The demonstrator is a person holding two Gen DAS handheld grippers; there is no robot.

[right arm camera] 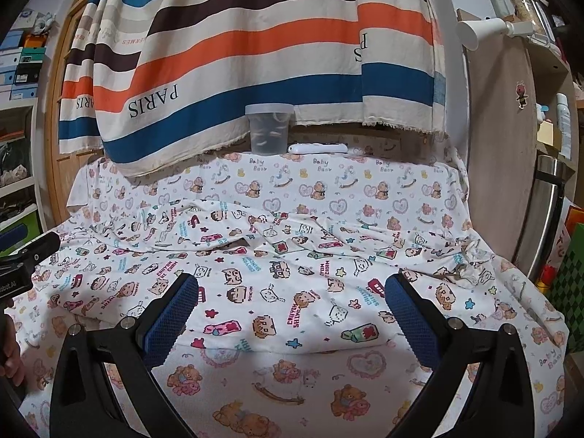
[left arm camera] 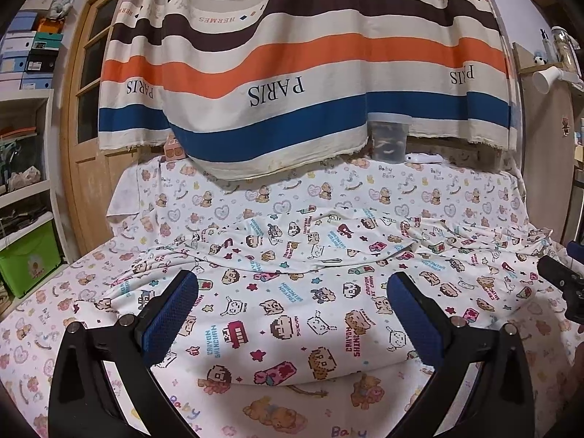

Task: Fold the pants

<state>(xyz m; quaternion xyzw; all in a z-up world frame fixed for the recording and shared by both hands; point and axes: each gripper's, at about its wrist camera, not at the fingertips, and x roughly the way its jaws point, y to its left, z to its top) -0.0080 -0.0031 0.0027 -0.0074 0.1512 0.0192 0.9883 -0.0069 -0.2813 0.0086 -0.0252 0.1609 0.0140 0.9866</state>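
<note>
Cartoon-print pants (left arm camera: 292, 292) lie spread flat and rumpled across a bear-print bed (right arm camera: 292, 383), no fold yet visible, while the left gripper (left arm camera: 292, 314) and right gripper (right arm camera: 292, 314) hover above, jaws wide apart, holding nothing.

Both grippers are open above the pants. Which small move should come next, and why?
Probably lower both grippers onto the near edge of the pants and close. The left gripper and right gripper are open and hold nothing, and the pants lie spread flat on the bear-print sheet, not yet folded.
</note>
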